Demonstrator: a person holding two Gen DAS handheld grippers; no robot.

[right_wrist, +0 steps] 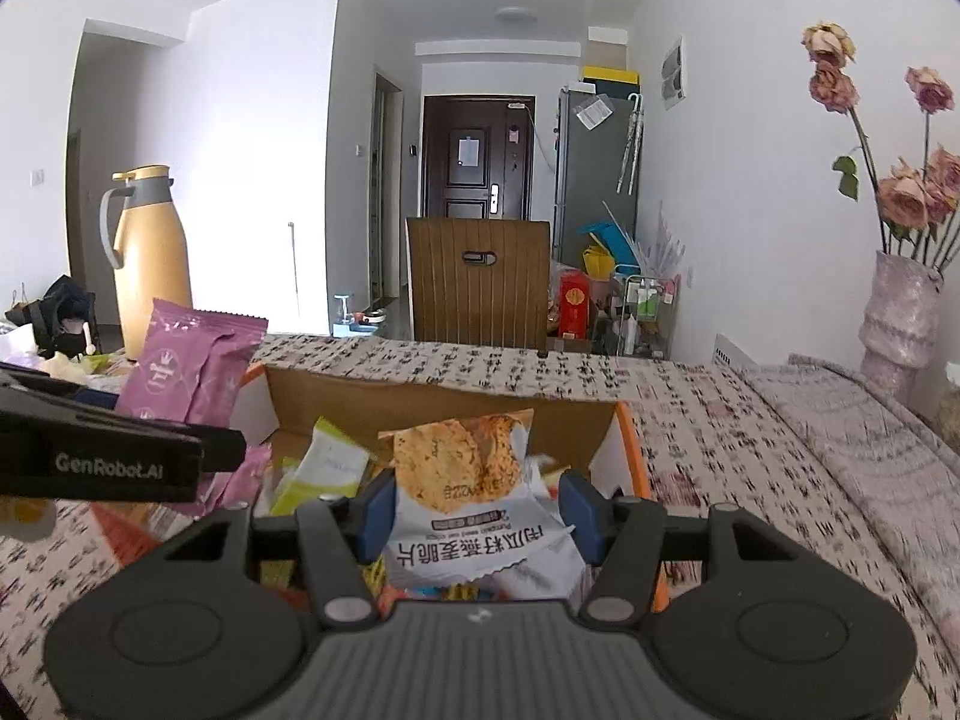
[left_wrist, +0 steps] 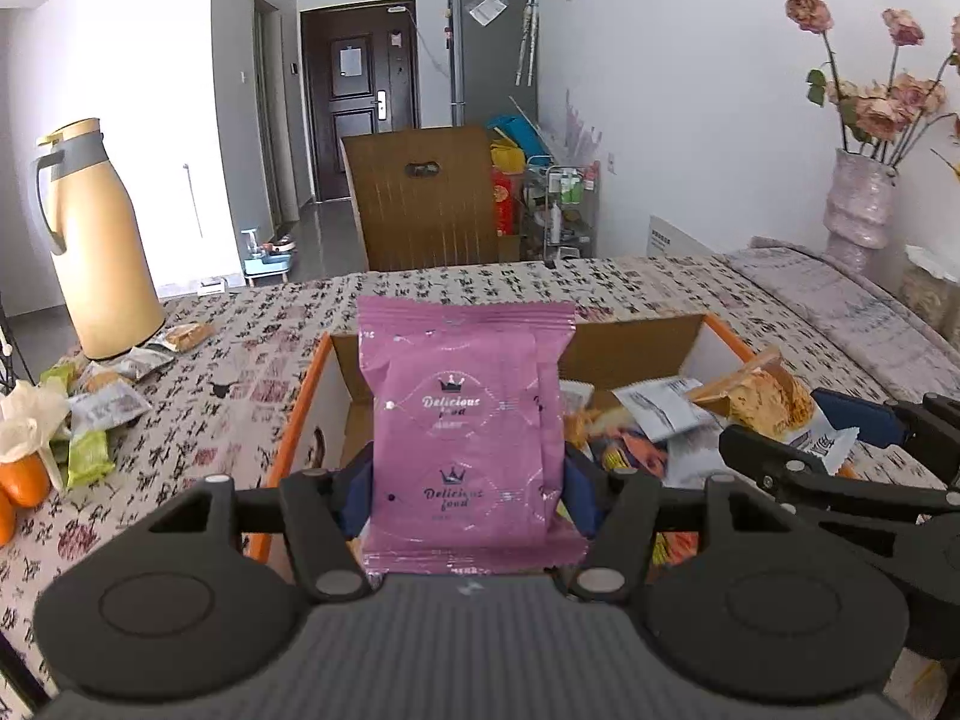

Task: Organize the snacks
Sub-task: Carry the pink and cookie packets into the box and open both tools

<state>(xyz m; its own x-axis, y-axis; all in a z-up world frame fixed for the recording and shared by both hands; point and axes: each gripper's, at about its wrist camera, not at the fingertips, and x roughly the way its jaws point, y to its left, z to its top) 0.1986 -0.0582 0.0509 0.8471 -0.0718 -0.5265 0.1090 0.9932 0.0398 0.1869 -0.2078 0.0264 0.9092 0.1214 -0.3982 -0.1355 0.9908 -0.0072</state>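
My left gripper [left_wrist: 467, 480] is shut on a pink snack packet [left_wrist: 465, 420], held upright over the near left corner of an orange-edged cardboard box [left_wrist: 303, 408]. The packet also shows in the right wrist view [right_wrist: 186, 372]. My right gripper [right_wrist: 474, 513] is shut on a white cracker packet [right_wrist: 468, 492] with a crisp picture, held over the box [right_wrist: 630, 438]. That gripper and its packet [left_wrist: 774, 402] show at the right of the left wrist view. Several snack packets lie inside the box [left_wrist: 636, 438].
A yellow thermos jug [left_wrist: 99, 252] stands at the table's left, with loose snack packets [left_wrist: 102, 414] and oranges [left_wrist: 24, 480] beside it. A vase of dried roses [left_wrist: 858, 210] stands at the right. A brown chair [left_wrist: 426, 204] is behind the patterned tablecloth [left_wrist: 228, 348].
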